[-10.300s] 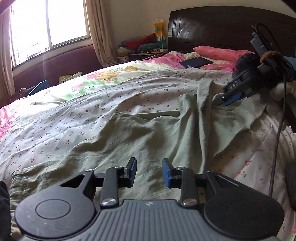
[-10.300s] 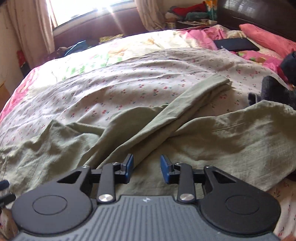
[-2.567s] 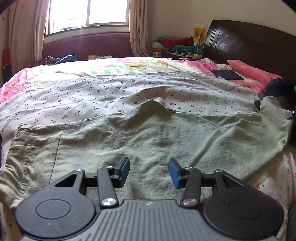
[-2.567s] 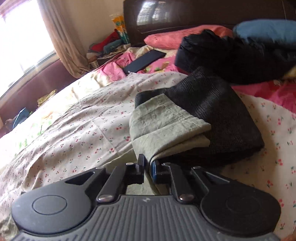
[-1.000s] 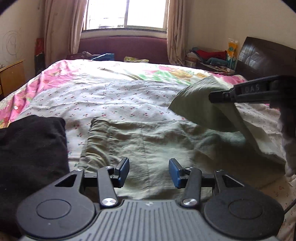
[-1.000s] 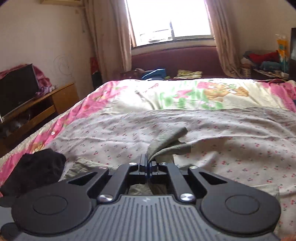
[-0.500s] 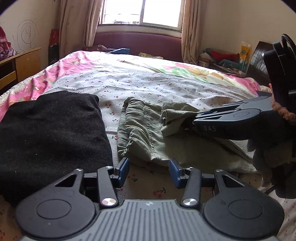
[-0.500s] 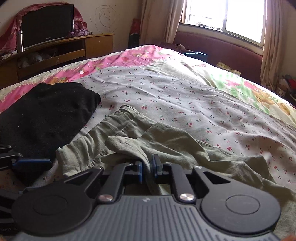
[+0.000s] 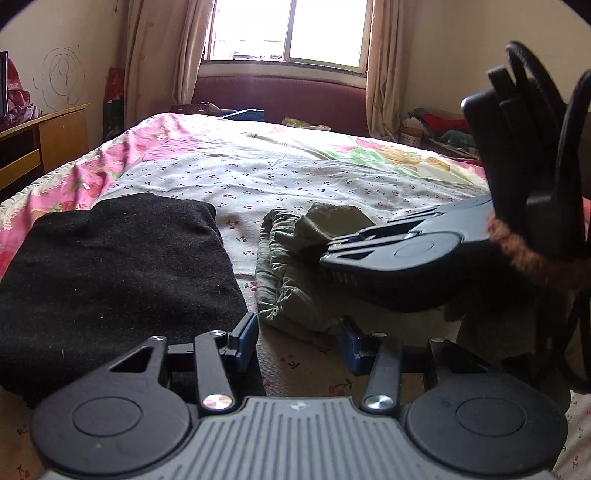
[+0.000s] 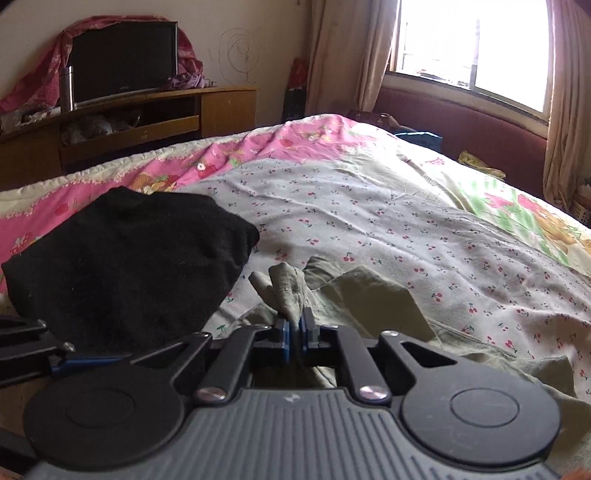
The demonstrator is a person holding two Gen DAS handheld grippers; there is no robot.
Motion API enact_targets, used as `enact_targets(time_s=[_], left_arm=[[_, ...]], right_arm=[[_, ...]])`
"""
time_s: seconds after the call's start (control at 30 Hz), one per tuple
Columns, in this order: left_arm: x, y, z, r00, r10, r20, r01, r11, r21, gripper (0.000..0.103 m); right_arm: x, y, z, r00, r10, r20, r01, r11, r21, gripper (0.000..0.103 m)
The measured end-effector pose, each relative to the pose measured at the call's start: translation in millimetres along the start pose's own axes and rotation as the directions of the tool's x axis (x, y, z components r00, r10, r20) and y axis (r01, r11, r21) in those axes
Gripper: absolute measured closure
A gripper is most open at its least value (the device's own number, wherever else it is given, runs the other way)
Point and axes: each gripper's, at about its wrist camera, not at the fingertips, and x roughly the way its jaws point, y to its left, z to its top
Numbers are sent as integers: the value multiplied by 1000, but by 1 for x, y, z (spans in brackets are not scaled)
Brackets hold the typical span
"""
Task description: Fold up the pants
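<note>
Both grippers work low over the bed (image 9: 332,173). On the right gripper (image 10: 294,338) the jaws have just been closing, after a brief widening, and they now stand nearly together with a tuft of the olive-green pants (image 10: 373,295) pinched between the blue pads; the cloth sticks up ahead of the tips in a crumpled point. In the left wrist view this same gripper (image 9: 328,254) reaches in from the right side, lying across the bunched pants (image 9: 295,254), though from that angle its tips are hard to make out against the dark body.

Jaws on the left gripper (image 9: 298,341) stand about half open with nothing between them; they hover over bare cherry-print sheet (image 9: 303,354), just short of the near edge of the pants.

Pants lie in a doubled-over heap on the cherry-print sheet near the middle of the bed, the gathered waistband end toward the folded black garment (image 9: 110,273), which sits just beside them on the left, with a strip of sheet between the two. Beyond are a curtained window (image 9: 288,29), a maroon bench (image 9: 280,98) and a wooden cabinet (image 10: 122,122).
</note>
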Motion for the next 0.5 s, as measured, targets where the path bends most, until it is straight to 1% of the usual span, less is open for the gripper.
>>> enact_targets(time_s=[0.03, 0.07, 0.1, 0.23, 0.27, 0.3, 0.33, 0.4, 0.47, 0.5], left_arm=[[-1, -1, -1, 1000, 2, 0, -2, 1000, 10, 43], [-1, -4, -2, 1000, 12, -11, -11, 999, 37, 43], [-2, -6, -4, 1000, 17, -3, -17, 998, 57, 43], [-6, -13, -4, 1000, 25, -3, -24, 994, 109, 43], [-7, -13, -3, 1000, 25, -1, -25, 993, 115, 43], [-8, -14, -3, 1000, 26, 0, -26, 993, 118, 43], [-8, -14, -2, 999, 32, 3, -32, 992, 122, 43], [-10, -14, -1, 999, 41, 5, -41, 991, 128, 43], [-13, -12, -3, 999, 46, 3, -46, 991, 128, 43], [-14, -12, -4, 999, 45, -3, -45, 991, 127, 43]], right_arm=[[7, 5, -6, 999, 23, -27, -23, 1000, -15, 91], [10, 8, -11, 998, 33, -44, -34, 999, -31, 90], [12, 9, -14, 998, 43, -50, -45, 998, -33, 90], [6, -1, -14, 996, 85, -29, -84, 996, 34, 90], [5, -2, -14, 996, 84, -19, -83, 996, 36, 92], [3, -1, -13, 997, 73, -12, -72, 997, 23, 95], [0, 1, -13, 998, 67, -5, -67, 998, 11, 95], [-9, 4, -11, 994, 104, 14, -104, 995, -5, 95], [-19, 9, -12, 991, 129, 37, -125, 989, -85, 96], [-22, 11, -12, 990, 134, 31, -129, 984, -123, 96]])
